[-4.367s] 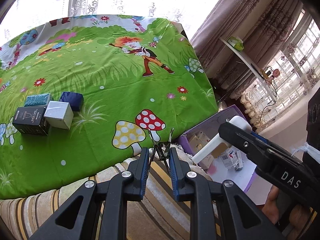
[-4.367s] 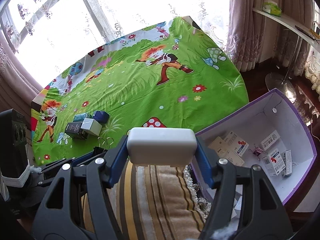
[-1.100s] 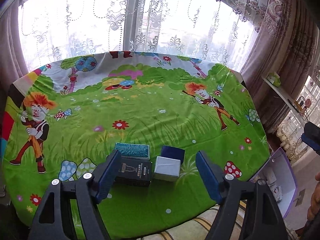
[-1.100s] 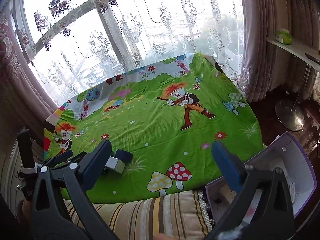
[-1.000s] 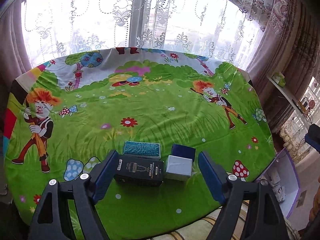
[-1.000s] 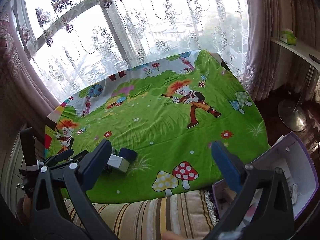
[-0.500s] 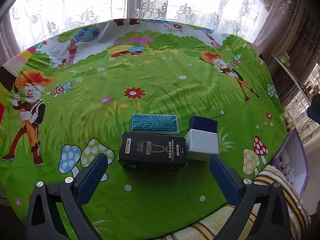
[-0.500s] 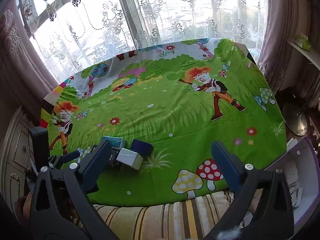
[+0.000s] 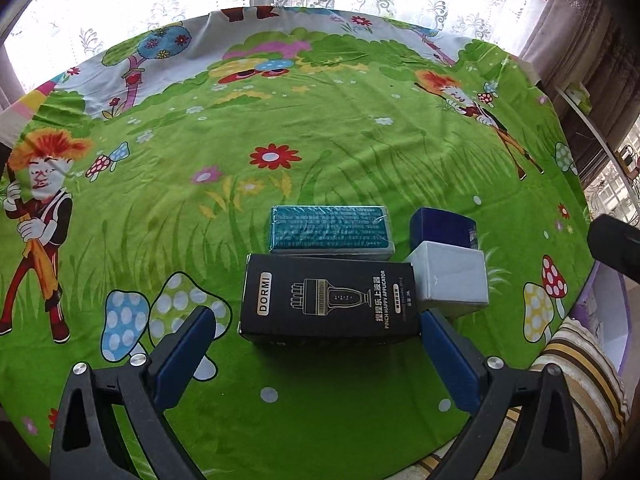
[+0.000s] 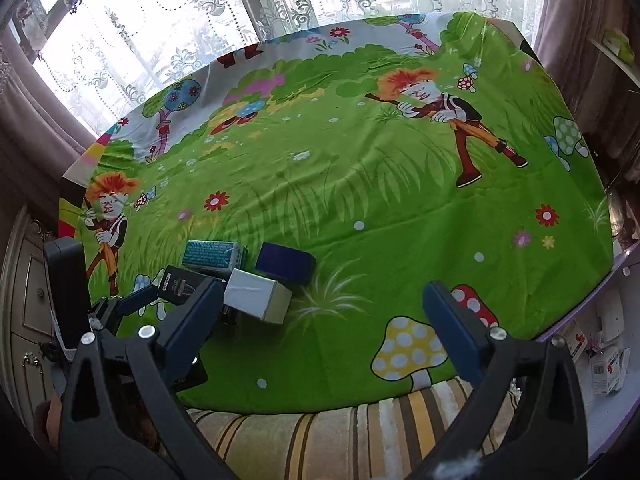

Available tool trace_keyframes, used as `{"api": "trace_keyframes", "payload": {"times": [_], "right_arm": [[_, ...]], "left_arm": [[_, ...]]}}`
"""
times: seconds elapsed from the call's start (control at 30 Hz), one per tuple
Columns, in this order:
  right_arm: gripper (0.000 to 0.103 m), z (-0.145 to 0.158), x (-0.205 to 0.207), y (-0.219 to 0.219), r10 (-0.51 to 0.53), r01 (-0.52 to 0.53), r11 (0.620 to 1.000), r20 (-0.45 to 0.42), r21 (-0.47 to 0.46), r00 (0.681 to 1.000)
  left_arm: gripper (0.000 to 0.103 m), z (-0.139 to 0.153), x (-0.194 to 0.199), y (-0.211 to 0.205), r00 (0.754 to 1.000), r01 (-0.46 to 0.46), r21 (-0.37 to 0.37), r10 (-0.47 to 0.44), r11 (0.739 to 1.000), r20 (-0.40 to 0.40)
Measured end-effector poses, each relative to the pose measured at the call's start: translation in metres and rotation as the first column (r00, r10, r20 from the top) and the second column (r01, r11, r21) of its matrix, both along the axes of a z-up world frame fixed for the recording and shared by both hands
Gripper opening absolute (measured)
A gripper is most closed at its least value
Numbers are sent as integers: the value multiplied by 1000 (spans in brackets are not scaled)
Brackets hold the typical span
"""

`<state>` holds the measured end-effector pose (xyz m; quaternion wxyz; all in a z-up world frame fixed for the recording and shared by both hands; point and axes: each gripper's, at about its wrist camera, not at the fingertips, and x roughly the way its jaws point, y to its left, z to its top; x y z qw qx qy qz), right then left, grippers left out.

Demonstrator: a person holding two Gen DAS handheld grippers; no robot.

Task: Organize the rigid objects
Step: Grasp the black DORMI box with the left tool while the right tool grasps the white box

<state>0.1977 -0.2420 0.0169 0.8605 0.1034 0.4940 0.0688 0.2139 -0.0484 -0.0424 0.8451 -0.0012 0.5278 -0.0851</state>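
The black box (image 9: pixel 329 300) lies flat at lower centre of the left wrist view on the green cloth (image 9: pixel 320 152), long axis running left to right, just beyond the left gripper (image 9: pixel 318 354), whose jaws have just been opening and stand wide, nothing between them. The right gripper (image 10: pixel 320 328) also gapes empty; only its view shows the purple bin (image 10: pixel 612 412) at lower right.

We see a table covered with a bright green cartoon cloth (image 9: pixel 360 152), printed with mushrooms, flowers and red-haired figures. Behind it, along the top of the frame, strong daylight comes through white lace curtains (image 10: pixel 280 8). Heavy mauve drapes (image 10: pixel 36 112) hang at the left and right edges. At the lower edge lies a striped cushion (image 10: pixel 320 432). A wall shelf (image 9: pixel 580 108) shows at the right.
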Motion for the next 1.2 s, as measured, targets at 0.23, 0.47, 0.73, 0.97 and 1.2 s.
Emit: {"api": "trace_keyframes", "payload": {"times": [0.23, 0.47, 0.73, 0.97, 1.2], "right_arm": [[101, -14, 9, 16, 13, -13, 1000, -46, 1, 999], [101, -24, 12, 35, 40, -41, 999, -75, -7, 996], [101, -34, 13, 52, 53, -56, 998, -106, -25, 993], [100, -43, 17, 66, 57, -64, 997, -119, -53, 991], [90, -56, 23, 76, 51, -64, 994, -144, -84, 988]], "left_arm": [[95, -4, 5, 1, 1000, 11, -8, -11, 1000, 5], [88, -6, 3, 5, 1000, -11, -1, 11, 1000, 5], [87, -5, -1, 45, 980, -197, -17, 197, 980, 17], [87, -7, -3, 70, 951, -310, -36, 310, 950, 15], [87, -8, -4, 72, 947, -319, -48, 320, 947, 22]]}}
